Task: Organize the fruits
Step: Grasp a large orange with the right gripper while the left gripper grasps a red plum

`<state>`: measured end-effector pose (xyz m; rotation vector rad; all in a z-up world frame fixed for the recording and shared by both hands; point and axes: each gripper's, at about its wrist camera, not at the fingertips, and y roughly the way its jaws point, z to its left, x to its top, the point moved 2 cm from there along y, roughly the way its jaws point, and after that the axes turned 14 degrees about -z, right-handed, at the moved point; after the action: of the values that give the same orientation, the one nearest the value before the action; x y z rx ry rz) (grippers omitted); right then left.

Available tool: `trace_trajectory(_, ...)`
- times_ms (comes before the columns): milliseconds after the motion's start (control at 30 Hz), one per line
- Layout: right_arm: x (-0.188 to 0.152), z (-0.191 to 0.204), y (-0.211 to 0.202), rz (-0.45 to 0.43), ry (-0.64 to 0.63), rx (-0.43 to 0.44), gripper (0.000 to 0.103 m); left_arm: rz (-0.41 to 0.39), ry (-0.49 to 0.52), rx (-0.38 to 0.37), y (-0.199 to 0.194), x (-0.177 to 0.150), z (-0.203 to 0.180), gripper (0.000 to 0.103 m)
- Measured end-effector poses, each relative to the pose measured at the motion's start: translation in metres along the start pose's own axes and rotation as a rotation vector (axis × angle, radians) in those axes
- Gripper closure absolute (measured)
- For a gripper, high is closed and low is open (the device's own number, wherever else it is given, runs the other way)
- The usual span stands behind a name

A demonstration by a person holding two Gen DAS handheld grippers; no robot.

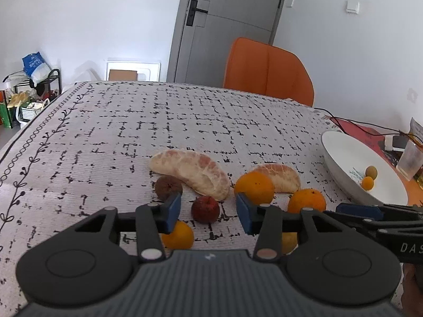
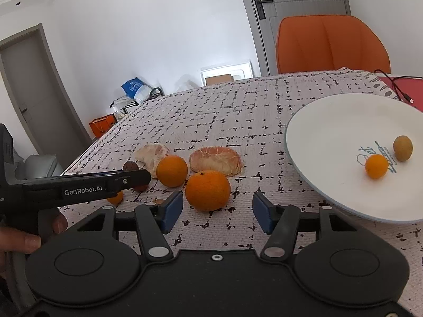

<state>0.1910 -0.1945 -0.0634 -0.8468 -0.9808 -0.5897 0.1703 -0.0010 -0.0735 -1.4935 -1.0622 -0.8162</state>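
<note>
Blue-padded fingers of the left gripper (image 1: pixel 208 210) stand partly apart around a dark red fruit (image 1: pixel 205 209) on the patterned tablecloth (image 1: pixel 111 132), neither pad pressing it; a small orange (image 1: pixel 178 235) lies under the left finger. Just behind the red fruit sit a brown wrinkled fruit (image 1: pixel 168 187) and a long peeled citrus segment (image 1: pixel 191 173). To the red fruit's right are two oranges (image 1: pixel 254 188) (image 1: pixel 306 200), with a second peeled segment (image 1: pixel 281 177) behind them.

The right gripper (image 2: pixel 218 211) is likewise partly open, an orange (image 2: pixel 207 190) lying just ahead of its pads, untouched — nothing is held. Its side reads "DAS" in the left view; the left gripper's side reads "GenRobot.AI" in the right view, with fingers of a hand (image 2: pixel 23 240) on its handle.

Well to the red fruit's right, a white plate (image 2: pixel 317 137) bearing a printed mark that looks like "Eat" holds a small orange fruit (image 2: pixel 376 166) and a greenish-brown one (image 2: pixel 402 148). Beyond the table stands an orange chair (image 1: pixel 267 70).
</note>
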Motion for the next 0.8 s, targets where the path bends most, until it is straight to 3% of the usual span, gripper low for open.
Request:
trace_trajectory(233, 0.0, 0.0, 0.007, 0.014, -0.001, 0.0, 0.045, 0.013, 0.004, -0.006, 0.007, -0.002, 0.001, 0.081)
trace_trajectory(433, 0.0, 0.0, 0.013, 0.019, 0.002, 0.0, 0.046, 0.013, -0.009, -0.012, 0.008, -0.001, 0.003, 0.081)
trace_trajectory(533, 0.0, 0.002, 0.015, 0.019, 0.002, 0.013, 0.05, 0.006, -0.011, -0.012, 0.006, 0.001, 0.003, 0.081)
trace_trajectory(633, 0.0, 0.002, 0.017, 0.024, 0.007, 0.033, 0.064, -0.006, -0.008, -0.012, 0.003, 0.003, 0.002, 0.081)
trace_trajectory(800, -0.001, 0.005, 0.016, 0.023, 0.01, 0.038, 0.065, -0.017, -0.009, -0.011, -0.002, 0.006, 0.001, 0.081)
